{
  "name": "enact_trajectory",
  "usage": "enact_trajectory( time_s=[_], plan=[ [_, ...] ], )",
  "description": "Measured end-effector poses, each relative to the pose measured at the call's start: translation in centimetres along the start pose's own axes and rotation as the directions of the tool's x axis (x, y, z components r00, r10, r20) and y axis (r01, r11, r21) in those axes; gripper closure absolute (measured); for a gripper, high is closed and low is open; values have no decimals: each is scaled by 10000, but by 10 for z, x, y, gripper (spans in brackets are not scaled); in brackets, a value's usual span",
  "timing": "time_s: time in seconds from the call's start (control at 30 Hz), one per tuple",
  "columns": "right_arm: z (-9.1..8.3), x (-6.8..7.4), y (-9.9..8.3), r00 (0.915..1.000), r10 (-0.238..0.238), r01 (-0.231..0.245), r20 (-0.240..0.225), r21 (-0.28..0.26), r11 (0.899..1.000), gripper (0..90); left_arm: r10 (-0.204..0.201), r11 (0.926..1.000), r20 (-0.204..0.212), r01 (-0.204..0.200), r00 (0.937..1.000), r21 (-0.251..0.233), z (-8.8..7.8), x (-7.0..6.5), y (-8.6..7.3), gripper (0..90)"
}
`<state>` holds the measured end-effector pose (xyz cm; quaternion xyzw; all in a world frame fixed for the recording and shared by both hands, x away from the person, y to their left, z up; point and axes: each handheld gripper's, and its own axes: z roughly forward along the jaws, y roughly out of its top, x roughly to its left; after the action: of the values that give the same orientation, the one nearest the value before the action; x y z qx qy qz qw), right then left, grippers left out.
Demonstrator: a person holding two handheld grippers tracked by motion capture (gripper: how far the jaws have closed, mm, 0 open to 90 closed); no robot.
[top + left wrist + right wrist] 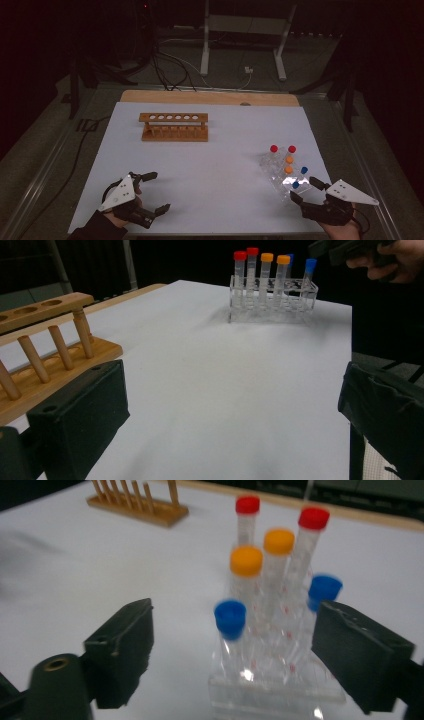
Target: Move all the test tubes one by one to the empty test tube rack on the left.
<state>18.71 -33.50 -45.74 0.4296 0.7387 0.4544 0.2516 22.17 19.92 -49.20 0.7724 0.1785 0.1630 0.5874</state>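
Note:
A clear plastic rack (280,181) stands at the table's right front and holds several capped tubes: two red, two orange, two blue. My right gripper (304,188) is at the near end of that rack, jaws open. In the right gripper view its jaws (237,615) stand on either side of the rack's near end, with a blue-capped tube (230,617) between them and a gap to each pad. An empty wooden tube rack (174,126) sits at the back left. My left gripper (160,191) rests open at the front left with nothing between its jaws (232,390).
A white sheet (210,170) covers the table, with a wooden strip (210,97) along its far edge. The left gripper view has the wooden rack (45,355) close on its left, the clear rack (272,297) far ahead, and the other hand (385,255) above it.

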Motion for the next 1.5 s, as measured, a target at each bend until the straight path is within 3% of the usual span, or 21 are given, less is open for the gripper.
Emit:
enact_trajectory(
  time_s=[0.17,0.33,0.77,1.2,1.5],
  plan=[
    [-1,-1,-3,9999,41,-48,142,510,9987,273,5,10000,58,-5,10000,5,1,-1,0,5],
    [3,0,-2,9995,61,-93,324,1009,9948,472,27,10000,49,-27,10000,25,1,-1,0,5],
    [13,2,1,9995,37,-93,315,1774,9841,675,64,9999,71,-64,10000,83,1,-1,0,5],
    [23,5,1,9985,-113,-12,537,2267,9740,765,55,10000,76,-56,10000,63,0,-1,0,5],
    [21,7,2,9966,-348,182,745,2127,9770,771,49,10000,71,-50,10000,62,0,0,0,5]
  ],
)
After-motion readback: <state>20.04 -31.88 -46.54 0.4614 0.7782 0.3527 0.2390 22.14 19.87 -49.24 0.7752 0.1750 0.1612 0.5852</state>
